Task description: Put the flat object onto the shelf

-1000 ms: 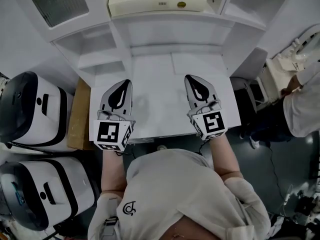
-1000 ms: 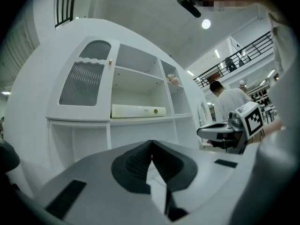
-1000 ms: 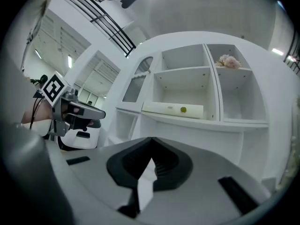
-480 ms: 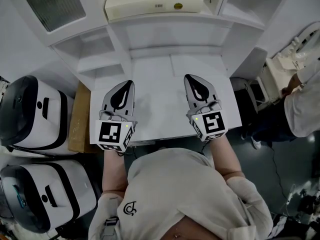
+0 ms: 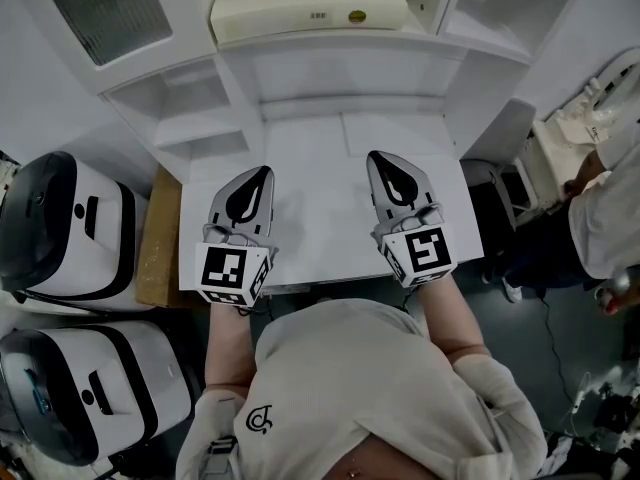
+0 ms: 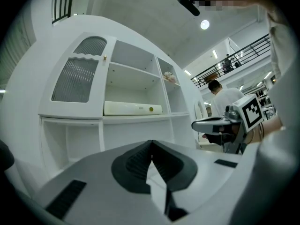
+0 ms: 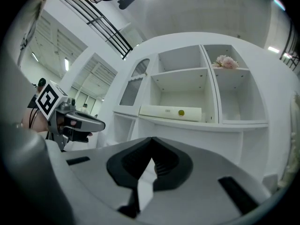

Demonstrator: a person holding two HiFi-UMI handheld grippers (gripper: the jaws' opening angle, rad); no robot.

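The white shelf unit (image 5: 340, 68) fills the upper frame, with black-and-white appliances (image 5: 60, 228) at left. The cream flat object (image 5: 305, 8) lies on its top-centre shelf. Over the table (image 5: 320, 158), the left gripper (image 5: 260, 176) and right gripper (image 5: 376, 161) are pinched closed and empty, unmoved from before.

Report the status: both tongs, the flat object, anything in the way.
Left tongs shut, empty. Right tongs shut, empty. Flat cream object lies on the shelf, apart from both. Nothing seen in the way.
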